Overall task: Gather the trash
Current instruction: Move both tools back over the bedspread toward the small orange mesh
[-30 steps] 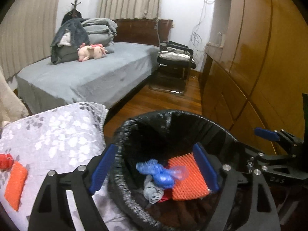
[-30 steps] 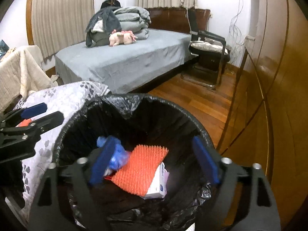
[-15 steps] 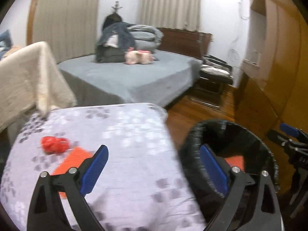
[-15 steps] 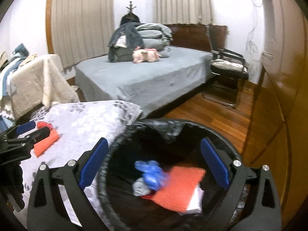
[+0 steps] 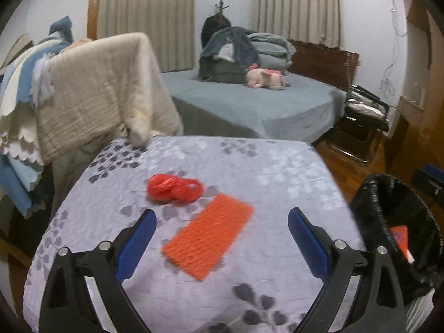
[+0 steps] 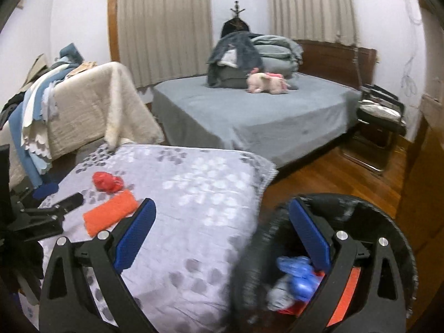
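Two trash pieces on the table, more already in the bin.

You've got an orange mesh pad (image 5: 208, 242) lying flat on the floral grey tablecloth (image 5: 277, 166), rectangular, turned diagonally, slightly blurred. Just beside its far corner sits a crumpled red plastic bag (image 5: 173, 188), bunched into a low lump with a loop sticking out; whether the two touch you can't tell. To the right of the table stands the black-lined trash bin (image 6: 360, 208), open top, upright. Inside it you see a blue crumpled plastic piece (image 6: 298, 274), a grey wad (image 6: 279, 295) beside it, and another orange mesh pad (image 6: 348, 295) leaning against the inner wall.
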`<state>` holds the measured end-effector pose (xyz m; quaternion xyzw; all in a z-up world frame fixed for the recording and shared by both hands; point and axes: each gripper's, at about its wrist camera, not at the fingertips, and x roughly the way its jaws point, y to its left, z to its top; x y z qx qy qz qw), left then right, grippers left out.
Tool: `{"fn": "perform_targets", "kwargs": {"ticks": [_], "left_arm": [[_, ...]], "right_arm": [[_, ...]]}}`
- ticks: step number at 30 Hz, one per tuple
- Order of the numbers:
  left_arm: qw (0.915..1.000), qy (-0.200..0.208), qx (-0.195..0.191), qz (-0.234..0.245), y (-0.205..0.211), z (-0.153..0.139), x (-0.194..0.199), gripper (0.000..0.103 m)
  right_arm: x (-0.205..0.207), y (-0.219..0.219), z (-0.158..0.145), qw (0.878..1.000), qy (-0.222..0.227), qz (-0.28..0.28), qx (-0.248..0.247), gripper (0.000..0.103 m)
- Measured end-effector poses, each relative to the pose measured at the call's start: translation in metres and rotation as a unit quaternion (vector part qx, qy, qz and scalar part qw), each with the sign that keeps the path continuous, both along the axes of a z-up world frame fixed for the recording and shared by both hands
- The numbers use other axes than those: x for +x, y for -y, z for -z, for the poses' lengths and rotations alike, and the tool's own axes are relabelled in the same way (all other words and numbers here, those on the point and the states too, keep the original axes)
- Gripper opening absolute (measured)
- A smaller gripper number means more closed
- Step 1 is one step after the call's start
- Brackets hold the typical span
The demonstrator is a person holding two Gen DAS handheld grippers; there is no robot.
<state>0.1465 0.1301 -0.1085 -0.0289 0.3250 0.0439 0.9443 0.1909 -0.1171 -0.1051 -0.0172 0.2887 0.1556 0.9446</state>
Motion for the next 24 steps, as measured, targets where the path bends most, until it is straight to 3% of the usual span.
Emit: {"fn": "perform_targets", "kwargs": {"ticks": [9,24], "left_arm": [[0.9992,-0.035,-0.004,-0.019,-0.027,0.035,0.018,0.094],[0.9943,-0.104,-0.021,-0.009,-0.029,0.088,0.058,0.092]], "right_arm": [[0.035,-0.057,0.032,0.999,-0.025,-0.035,0.003,0.094],[0.068,-0.073,0.065,0.998,-0.055,-0.040,-0.009,0.094]]}}
